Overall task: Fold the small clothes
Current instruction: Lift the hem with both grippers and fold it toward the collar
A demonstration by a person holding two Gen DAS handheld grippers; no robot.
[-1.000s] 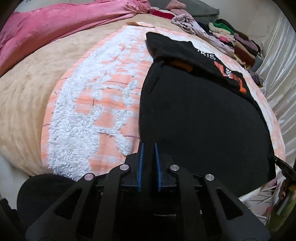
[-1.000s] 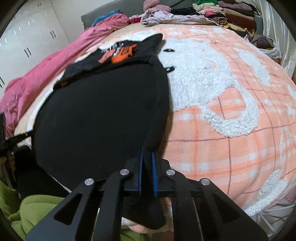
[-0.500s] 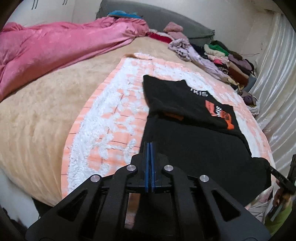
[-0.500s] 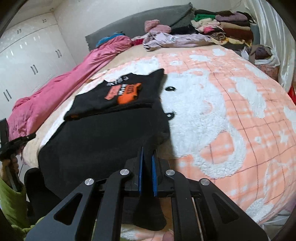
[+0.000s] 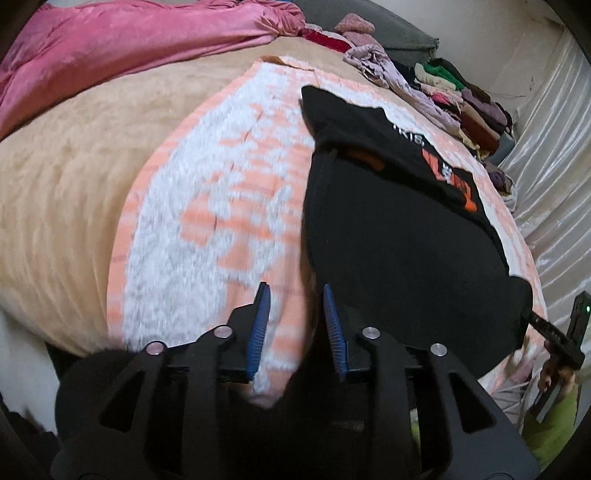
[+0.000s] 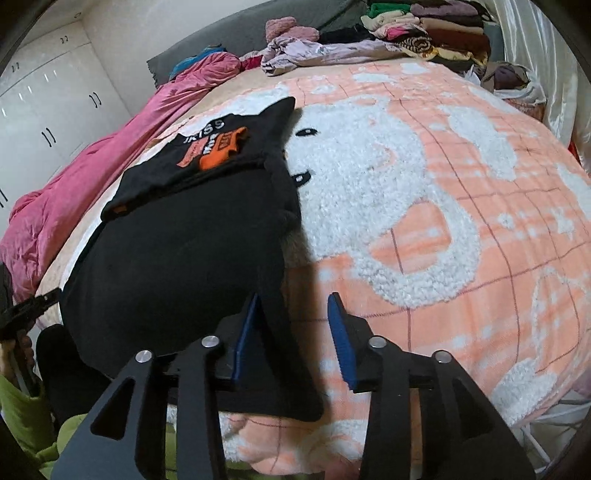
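Note:
A black garment (image 5: 399, 236) with an orange and white print lies on the orange-and-white blanket (image 5: 207, 206); its far part is folded over, print side up. In the right wrist view the garment (image 6: 184, 258) lies left of centre. My left gripper (image 5: 295, 299) is open at the garment's near left corner, and the cloth edge sits between the blue fingers. My right gripper (image 6: 293, 306) is open at the near right corner, and the cloth's corner lies between and below its fingers.
A pink quilt (image 5: 110, 40) lies along the far left of the bed. A pile of folded and loose clothes (image 6: 413, 33) sits at the headboard end. White wardrobe doors (image 6: 44, 122) stand at the left. Shiny curtains (image 5: 554, 155) hang at the right.
Both grippers were shut on the garment's near corners and lifted them; now both have opened and come down low, and the garment's near edge lies on the blanket.

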